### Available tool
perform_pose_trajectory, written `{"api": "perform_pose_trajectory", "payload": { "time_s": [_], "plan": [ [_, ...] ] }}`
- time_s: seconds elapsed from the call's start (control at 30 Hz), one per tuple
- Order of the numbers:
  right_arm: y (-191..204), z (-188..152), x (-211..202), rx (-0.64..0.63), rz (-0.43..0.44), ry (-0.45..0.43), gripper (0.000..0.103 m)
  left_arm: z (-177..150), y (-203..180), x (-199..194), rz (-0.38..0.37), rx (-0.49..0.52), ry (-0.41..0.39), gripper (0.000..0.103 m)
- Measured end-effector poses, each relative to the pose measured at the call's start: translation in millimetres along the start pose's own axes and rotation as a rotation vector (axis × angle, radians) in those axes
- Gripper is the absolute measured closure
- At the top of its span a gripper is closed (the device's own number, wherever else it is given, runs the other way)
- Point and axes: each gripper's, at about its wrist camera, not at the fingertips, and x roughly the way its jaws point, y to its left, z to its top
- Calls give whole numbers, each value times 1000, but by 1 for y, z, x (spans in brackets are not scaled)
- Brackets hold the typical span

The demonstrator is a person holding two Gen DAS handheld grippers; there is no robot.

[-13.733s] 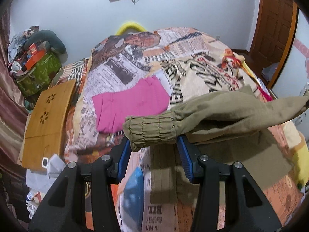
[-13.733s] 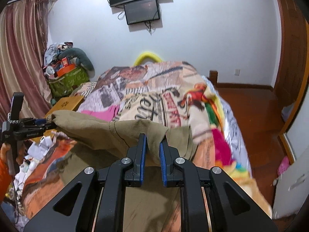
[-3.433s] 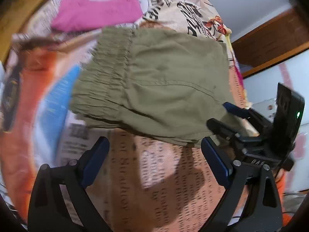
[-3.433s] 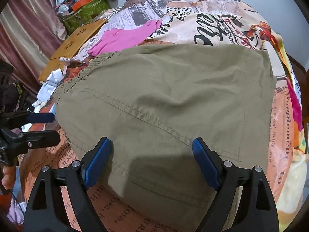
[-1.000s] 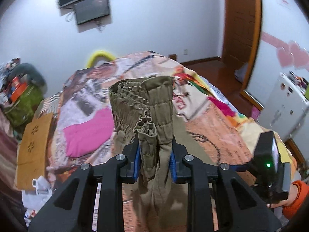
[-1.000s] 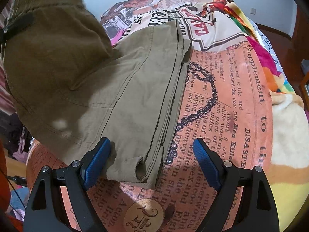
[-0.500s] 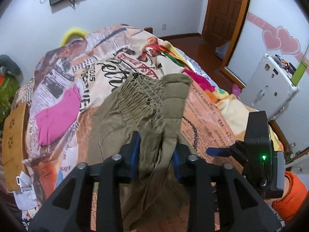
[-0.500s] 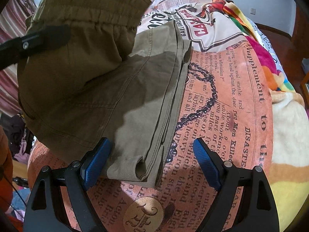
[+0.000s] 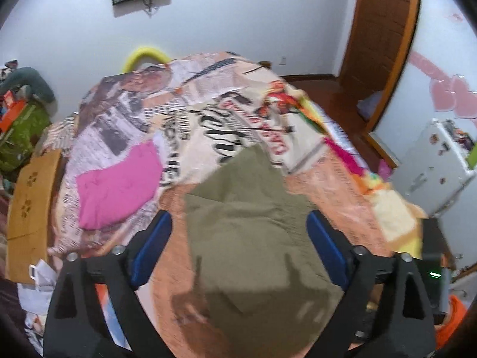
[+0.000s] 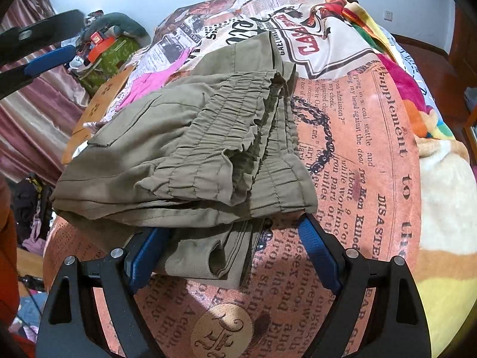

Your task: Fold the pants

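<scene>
Half a second before this moment your left hand-held gripper (image 9: 238, 256) was clamped on the gathered waistband (image 10: 238, 137), carrying it across the bed (image 10: 372, 179). At this moment its jaws stood wide apart with nothing between them, and the pants (image 10: 167, 155) lay below it on the printed bedspread. So you had let go: the waistband end had come down on top of the leg end, and the garment sat as a compact olive stack near the bed's front edge. I judge that this fold was laid and the task was close to done, with only squaring-up left.

Your right hand-held gripper (image 10: 232, 256) also had its jaws apart, as it did a second earlier. It held nothing; its blue pads sat at either side of the stack's near edge, low against the bedspread.

Several things were hard to read. The left wrist view was smeared by motion, so the pants (image 9: 253, 238) showed there only as a flat olive shape with no seams. The waistband lay ruffled and slightly open at its middle, and the layers under it were covered, so I cannot tell whether the leg hems lined up. The pink garment (image 9: 119, 182) beside the pants was partly hidden behind them in the right wrist view.
</scene>
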Motion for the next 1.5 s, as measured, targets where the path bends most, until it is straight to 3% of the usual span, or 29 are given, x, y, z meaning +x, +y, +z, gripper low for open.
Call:
{"api": "perform_pose_trajectory", "payload": {
  "time_s": [0.2,0.43,0.53,0.67,0.73,1.07,1.33,1.5],
  "plan": [
    [-2,0,-2,7,4,-4,17,24,39,72,125,-5,137,8],
    [-3,-1,-7,6,4,-10,17,36,52,149,135,0,276,8],
    [-4,0,-10,7,-1,-15,17,32,47,177,138,26,340,8],
    [-5,0,-14,10,-11,-20,17,13,42,214,230,124,431,8],
    [-6,0,-16,8,-19,-26,17,1,42,220,239,152,451,7],
    [-14,-4,-36,34,-67,-67,17,-26,55,181,294,173,409,4],
    [-22,-9,-58,75,-105,-116,18,-68,75,107,279,101,367,4],
    [-15,-5,-71,76,-80,-171,17,-98,79,68,220,23,342,4]
  ]
}}
